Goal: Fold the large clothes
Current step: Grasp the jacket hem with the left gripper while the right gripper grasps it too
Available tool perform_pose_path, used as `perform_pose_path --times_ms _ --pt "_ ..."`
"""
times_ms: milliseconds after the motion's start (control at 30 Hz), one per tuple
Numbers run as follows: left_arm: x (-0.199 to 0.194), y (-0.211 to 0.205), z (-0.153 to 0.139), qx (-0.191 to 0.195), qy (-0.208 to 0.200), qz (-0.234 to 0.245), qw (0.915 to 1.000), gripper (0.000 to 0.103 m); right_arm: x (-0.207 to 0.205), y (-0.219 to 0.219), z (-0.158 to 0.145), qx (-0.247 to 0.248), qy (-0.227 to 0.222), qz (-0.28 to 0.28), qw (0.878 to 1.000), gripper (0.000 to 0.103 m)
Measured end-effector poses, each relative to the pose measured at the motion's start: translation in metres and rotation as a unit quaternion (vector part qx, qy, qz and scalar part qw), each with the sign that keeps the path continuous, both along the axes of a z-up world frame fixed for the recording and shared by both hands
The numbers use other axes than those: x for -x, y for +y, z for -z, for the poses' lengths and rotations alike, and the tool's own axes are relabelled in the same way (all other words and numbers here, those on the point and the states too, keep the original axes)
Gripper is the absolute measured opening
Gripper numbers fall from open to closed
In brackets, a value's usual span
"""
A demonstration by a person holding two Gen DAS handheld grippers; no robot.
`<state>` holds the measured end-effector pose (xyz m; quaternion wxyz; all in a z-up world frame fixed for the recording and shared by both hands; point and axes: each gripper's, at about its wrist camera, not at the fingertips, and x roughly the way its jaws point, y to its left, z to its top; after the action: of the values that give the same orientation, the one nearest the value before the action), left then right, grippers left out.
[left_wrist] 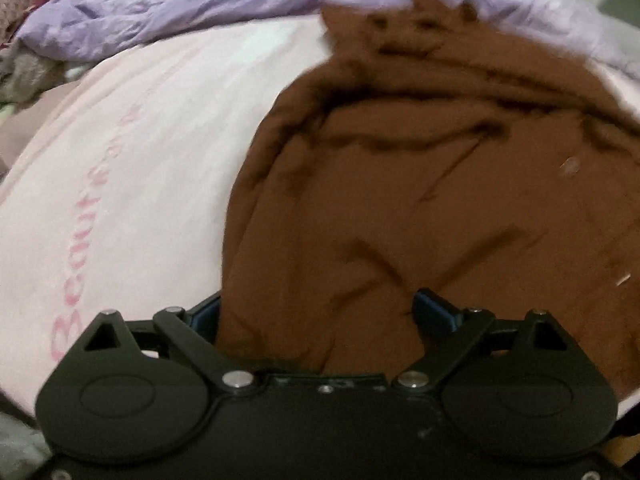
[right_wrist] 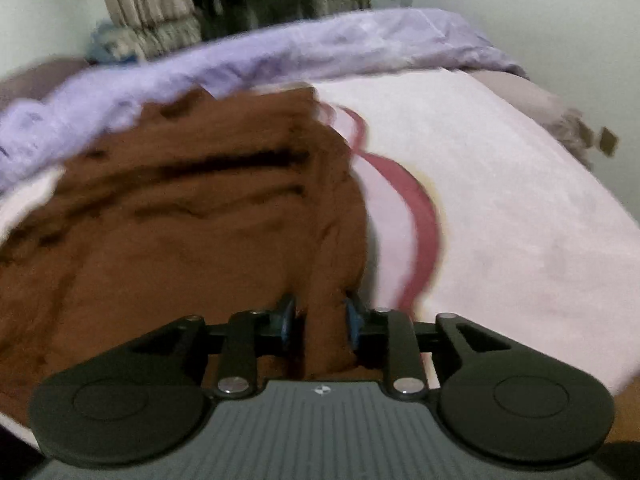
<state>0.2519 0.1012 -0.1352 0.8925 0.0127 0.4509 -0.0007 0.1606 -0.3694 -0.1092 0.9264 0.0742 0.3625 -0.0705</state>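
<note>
Two grippers work the brown garment [left_wrist: 420, 200] lying rumpled on the pink bedsheet [left_wrist: 120, 160], the left gripper [left_wrist: 320, 312] spread wide around fabric, the right gripper [right_wrist: 320, 316] pinching a fold, so folding looks barely begun.

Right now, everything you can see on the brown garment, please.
The brown garment is rust-coloured, soft and matte, creased in long folds, with a pale button and a collar-like far edge. It lies spread on the pink bedsheet, its far edge against the lilac quilt. Its near edge bunches between the fingers of the left gripper, which stand wide apart, and is pinched by the right gripper.
</note>
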Motion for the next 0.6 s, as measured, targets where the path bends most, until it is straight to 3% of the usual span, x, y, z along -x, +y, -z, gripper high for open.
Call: perform_pose_path --times_ms 67,133,167,200,233,267,300,367,533,600 --pt "0.004 0.012 0.003 0.04 -0.007 -0.016 0.999 0.1 0.0 -0.012 0.009 -0.035 0.004 0.01 0.999 0.048" --pt "0.008 0.017 0.001 0.043 -0.004 -0.015 0.9989 0.097 0.0 -0.019 0.01 -0.067 -0.005 0.006 0.998 0.061" --pt "0.011 0.019 0.0 0.043 -0.005 -0.013 0.999 0.096 -0.001 -0.018 0.01 -0.065 -0.003 0.002 0.998 0.062" --pt "0.013 0.02 0.0 0.043 -0.006 -0.011 0.999 0.094 -0.002 -0.016 0.01 -0.057 0.0 0.004 0.998 0.058" --pt "0.015 0.021 0.0 0.041 -0.011 -0.008 0.999 0.091 -0.003 -0.014 0.009 -0.048 0.001 0.011 0.999 0.04" --pt "0.015 0.023 0.0 0.042 -0.016 -0.01 0.9989 0.077 -0.004 -0.013 0.008 -0.054 -0.001 0.009 0.998 0.029" --pt "0.018 0.025 -0.003 0.047 -0.023 -0.016 0.9985 0.053 -0.002 -0.014 0.007 -0.077 -0.006 0.004 0.997 0.014" --pt "0.02 0.033 -0.009 0.074 -0.026 -0.031 0.9965 0.022 -0.001 -0.013 0.004 -0.079 -0.012 0.01 0.997 0.013" --pt "0.02 0.034 -0.013 0.069 -0.03 -0.044 0.9962 0.016 0.001 -0.014 -0.004 -0.085 -0.027 0.031 0.996 0.011" --pt "0.014 0.027 -0.02 0.044 -0.04 -0.042 0.9974 0.014 -0.003 -0.013 -0.021 -0.087 -0.053 0.031 0.994 0.01"
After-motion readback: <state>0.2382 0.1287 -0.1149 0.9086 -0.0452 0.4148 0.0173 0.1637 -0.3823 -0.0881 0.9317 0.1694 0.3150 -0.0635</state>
